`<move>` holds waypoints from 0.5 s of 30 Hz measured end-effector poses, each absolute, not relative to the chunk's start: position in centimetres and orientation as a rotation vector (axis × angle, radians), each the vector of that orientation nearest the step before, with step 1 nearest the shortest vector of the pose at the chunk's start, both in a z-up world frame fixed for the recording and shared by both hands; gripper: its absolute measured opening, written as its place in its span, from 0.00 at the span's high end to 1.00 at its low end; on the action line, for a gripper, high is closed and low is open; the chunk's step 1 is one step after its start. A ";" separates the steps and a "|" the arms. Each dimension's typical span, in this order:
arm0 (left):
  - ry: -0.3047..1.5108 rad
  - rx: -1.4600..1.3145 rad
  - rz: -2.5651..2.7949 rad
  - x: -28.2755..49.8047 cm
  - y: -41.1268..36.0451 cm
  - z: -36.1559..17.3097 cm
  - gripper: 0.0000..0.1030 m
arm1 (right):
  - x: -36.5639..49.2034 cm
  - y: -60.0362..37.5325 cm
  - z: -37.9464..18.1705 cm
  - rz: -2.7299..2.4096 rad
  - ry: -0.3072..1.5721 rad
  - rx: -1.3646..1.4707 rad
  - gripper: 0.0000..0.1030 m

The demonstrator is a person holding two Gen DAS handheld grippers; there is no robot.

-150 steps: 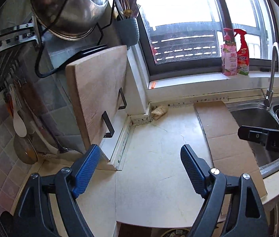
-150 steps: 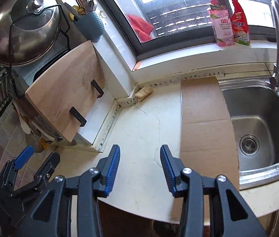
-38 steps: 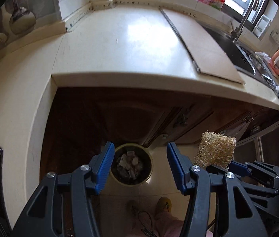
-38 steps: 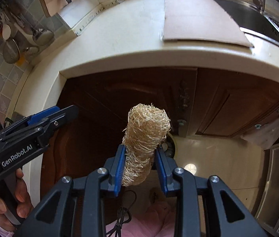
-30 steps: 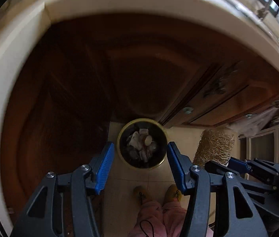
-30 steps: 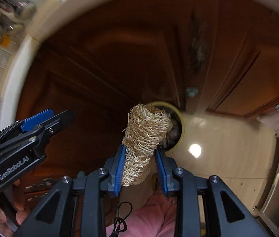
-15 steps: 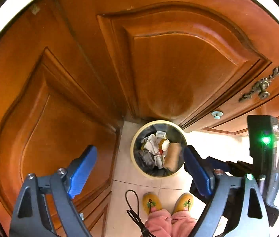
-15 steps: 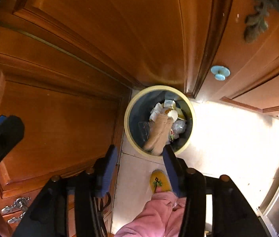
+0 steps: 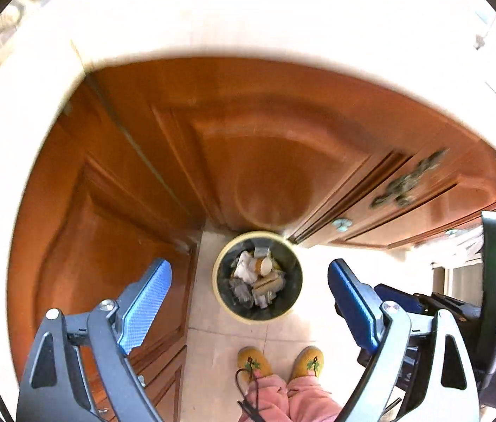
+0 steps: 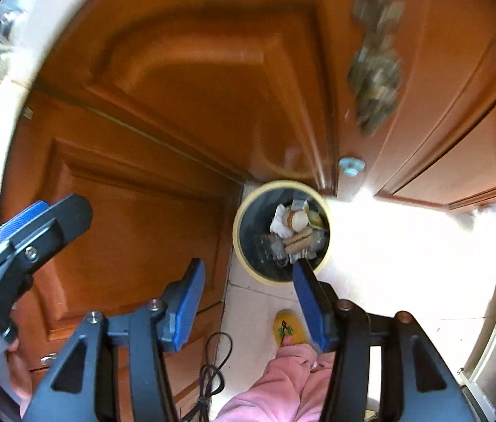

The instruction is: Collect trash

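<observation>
The left gripper (image 9: 248,295) hangs above the trash bin (image 9: 220,293), fingers spread wide and empty. The loofah scrap (image 10: 298,239) lies inside the bin among other rubbish. The right gripper (image 10: 248,290), fingers parted, grips nothing.

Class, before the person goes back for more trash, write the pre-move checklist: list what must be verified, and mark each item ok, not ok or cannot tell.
1. Right gripper empty, jaws apart: ok.
2. Left gripper empty, jaws apart: ok.
3. Loofah scrubber lies inside the trash bin, on the other rubbish: ok.
4. Bin upright on the floor by the wooden cabinet doors: ok.
5. Nothing dropped on the floor tiles around the slippers: ok in the visible part.
6. More trash left on the countertop: cannot tell, overexposed and blurred.
</observation>
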State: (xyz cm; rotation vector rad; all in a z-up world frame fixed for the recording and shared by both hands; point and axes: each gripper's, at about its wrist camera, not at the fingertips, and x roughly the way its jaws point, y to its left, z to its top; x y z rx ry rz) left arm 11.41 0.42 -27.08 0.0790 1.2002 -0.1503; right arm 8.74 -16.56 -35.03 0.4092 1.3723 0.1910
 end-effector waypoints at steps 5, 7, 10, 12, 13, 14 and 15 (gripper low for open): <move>1.099 0.065 -0.166 10.8 -0.3 -20.6 0.13 | 8.4 -18.5 -28.8 0.166 1.288 0.449 0.49; 1.058 0.070 -0.167 10.5 -0.6 -17.9 0.13 | 8.1 -19.2 -26.0 0.160 1.246 0.449 0.49; 0.998 0.089 -0.164 9.9 -1.1 -14.2 0.13 | 7.7 -20.1 -21.8 0.147 1.181 0.442 0.49; 0.957 0.095 -0.162 9.7 -1.5 -12.3 0.13 | 7.3 -20.7 -19.1 0.140 1.125 0.439 0.49; 0.935 0.095 -0.159 9.5 -1.6 -11.1 0.13 | 7.1 -21.0 -17.8 0.131 1.102 0.437 0.49; 0.916 0.092 -0.160 9.4 -1.7 -10.0 0.13 | 7.0 -21.3 -16.7 0.122 1.080 0.436 0.49; 0.894 0.086 -0.162 9.4 -1.7 -9.0 0.13 | 6.9 -21.6 -15.6 0.114 1.059 0.437 0.49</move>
